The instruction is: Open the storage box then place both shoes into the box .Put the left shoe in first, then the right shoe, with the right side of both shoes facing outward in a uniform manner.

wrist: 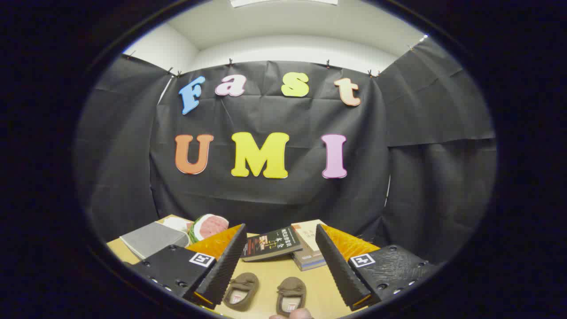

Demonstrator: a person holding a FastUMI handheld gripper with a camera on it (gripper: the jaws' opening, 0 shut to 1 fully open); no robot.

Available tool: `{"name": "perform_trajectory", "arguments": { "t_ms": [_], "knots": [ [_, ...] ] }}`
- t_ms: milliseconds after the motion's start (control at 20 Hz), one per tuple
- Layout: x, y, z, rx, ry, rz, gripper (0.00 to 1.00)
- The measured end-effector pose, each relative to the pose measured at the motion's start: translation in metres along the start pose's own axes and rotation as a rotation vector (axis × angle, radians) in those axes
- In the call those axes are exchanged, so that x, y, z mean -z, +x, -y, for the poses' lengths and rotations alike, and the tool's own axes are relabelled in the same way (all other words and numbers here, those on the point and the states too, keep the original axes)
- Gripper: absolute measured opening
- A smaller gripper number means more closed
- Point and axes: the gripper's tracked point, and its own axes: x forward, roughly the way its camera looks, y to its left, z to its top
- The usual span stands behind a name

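Brown suede-like moccasin shoes, two: left-hand shoe (241, 290) and right-hand shoe (291, 295) – side by side on light wooden tabletop (270, 270), toes pointing away, lying between our fingers. Our gripper (281, 266) held above them, fingers spread wide apart, clamping nothing. Beyond fingers we see dark-covered book (270, 243) leaning on stack of pale books (310, 250). Further off to one side – grey flat folder-like case (150, 239) and watermelon-slice plush cushion (208, 227). Fingertip (292, 314) of person pokes in just below shoes. We cannot make out storage box.

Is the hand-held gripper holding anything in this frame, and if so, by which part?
Nothing is held. The hand-held gripper is open, fingers apart, with the two brown shoes lying untouched on the table between them.
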Motion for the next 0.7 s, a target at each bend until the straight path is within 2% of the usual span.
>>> {"name": "perform_trajectory", "arguments": {
  "t_ms": [700],
  "knots": [
    [0.012, 0.018, -0.037, -0.14, 0.046, -0.035, 0.95]
  ]
}}
